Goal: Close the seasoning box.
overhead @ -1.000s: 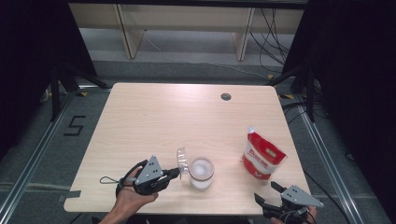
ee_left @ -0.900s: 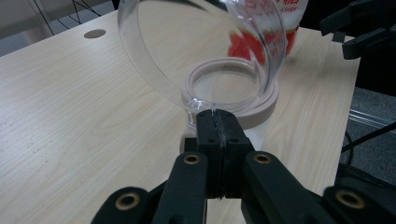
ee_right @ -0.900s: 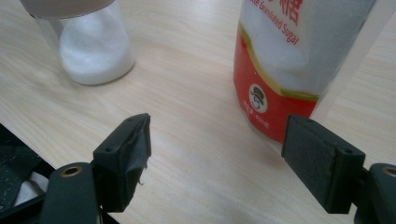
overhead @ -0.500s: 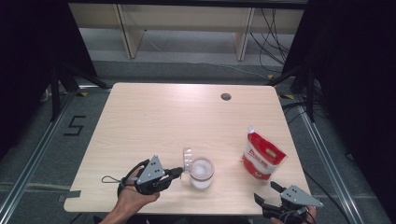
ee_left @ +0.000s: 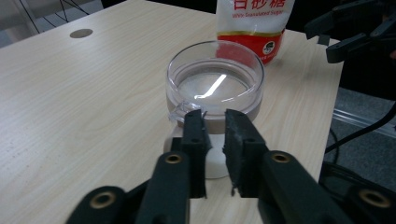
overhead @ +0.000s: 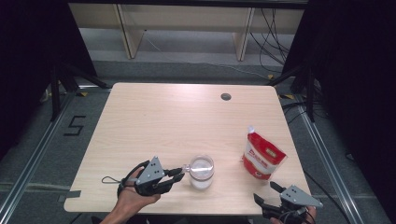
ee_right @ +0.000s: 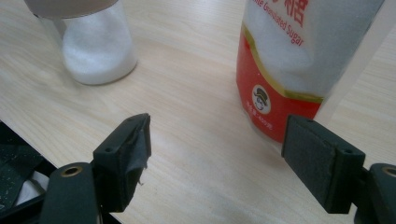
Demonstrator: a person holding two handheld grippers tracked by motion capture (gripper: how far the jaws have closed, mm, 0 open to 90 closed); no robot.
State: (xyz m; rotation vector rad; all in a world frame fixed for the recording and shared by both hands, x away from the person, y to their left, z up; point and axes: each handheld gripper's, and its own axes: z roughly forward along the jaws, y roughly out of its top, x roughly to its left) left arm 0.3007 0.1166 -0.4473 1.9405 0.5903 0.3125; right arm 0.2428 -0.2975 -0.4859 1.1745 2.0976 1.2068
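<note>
A clear glass jar (overhead: pixel 201 171) (ee_left: pixel 215 84) holding white sugar (ee_right: pixel 95 42) stands near the table's front edge, with its clear lid lying flat on top. My left gripper (overhead: pixel 181 173) (ee_left: pixel 215 116) points at the jar's left side. Its jaws have just been opening and stand a narrow gap apart, with the lid's small tab (ee_left: pixel 186 108) just off their tips and nothing pinched between them. A red and white sugar bag (overhead: pixel 262 157) (ee_right: pixel 299 56) stands upright right of the jar. My right gripper (overhead: pixel 265 191) (ee_right: pixel 217 140) is open wide at the front right edge, short of the bag.
The light wooden table (overhead: pixel 163 121) has a round cable hole (overhead: pixel 226 96) (ee_left: pixel 81 33) at the back right. Shelving and cables lie on the floor beyond it. Dark curtains flank both sides. The right gripper (ee_left: pixel 345 32) shows past the bag in the left gripper view.
The jar's lid stood up at the jar's left rim, tipped lower, and now lies flat on the jar. The left gripper's jaws have parted slightly. The right gripper has not moved.
</note>
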